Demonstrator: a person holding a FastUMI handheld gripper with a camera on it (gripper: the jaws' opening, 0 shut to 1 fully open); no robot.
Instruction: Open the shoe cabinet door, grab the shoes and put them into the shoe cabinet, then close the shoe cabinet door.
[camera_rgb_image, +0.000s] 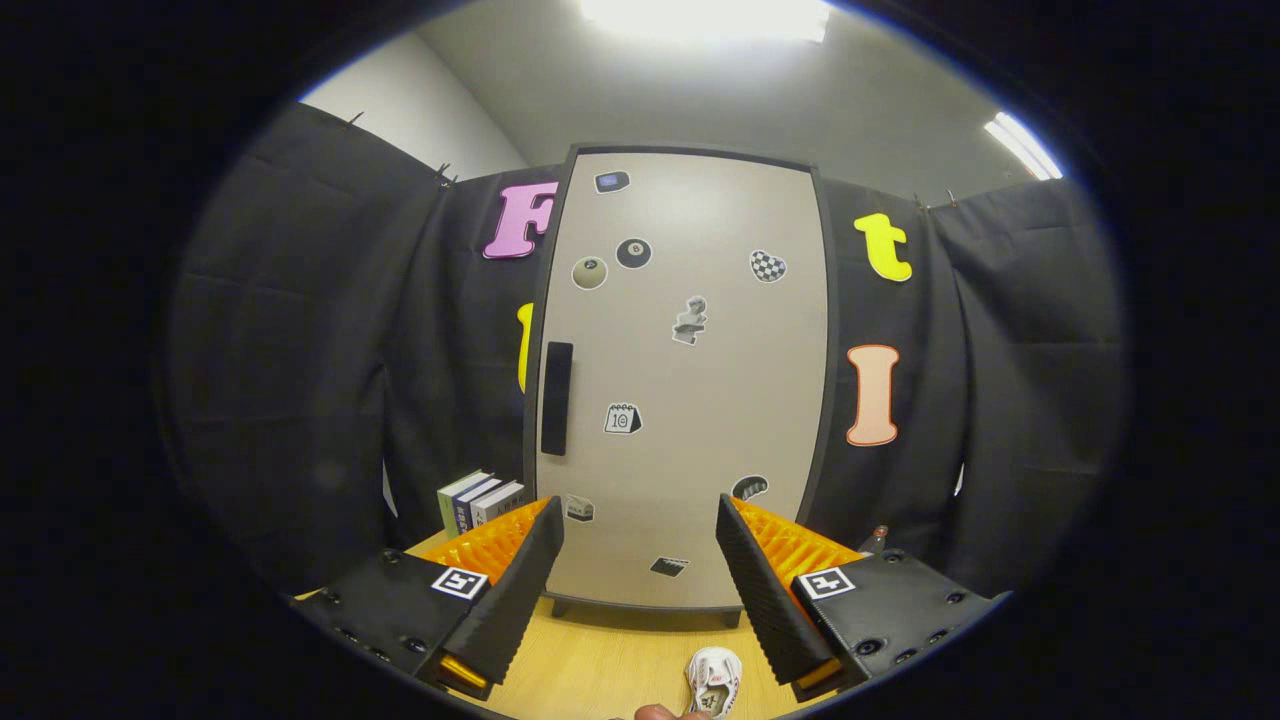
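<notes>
The shoe cabinet (690, 400) stands upright straight ahead on a wooden table, its beige door shut and dotted with several stickers. A dark vertical handle (556, 398) sits on the door's left side. My gripper (640, 560) is open, fingers spread wide with nothing between them, some way in front of the door's lower part. A small white shoe (715, 682) lies on the table just below and between the fingers, nearer the right one.
A few books (480, 503) stand to the cabinet's left, behind my left finger. The wooden table (600, 665) stretches in front of the cabinet. Black cloth walls close in on both sides. A fingertip (655, 713) shows beside the shoe.
</notes>
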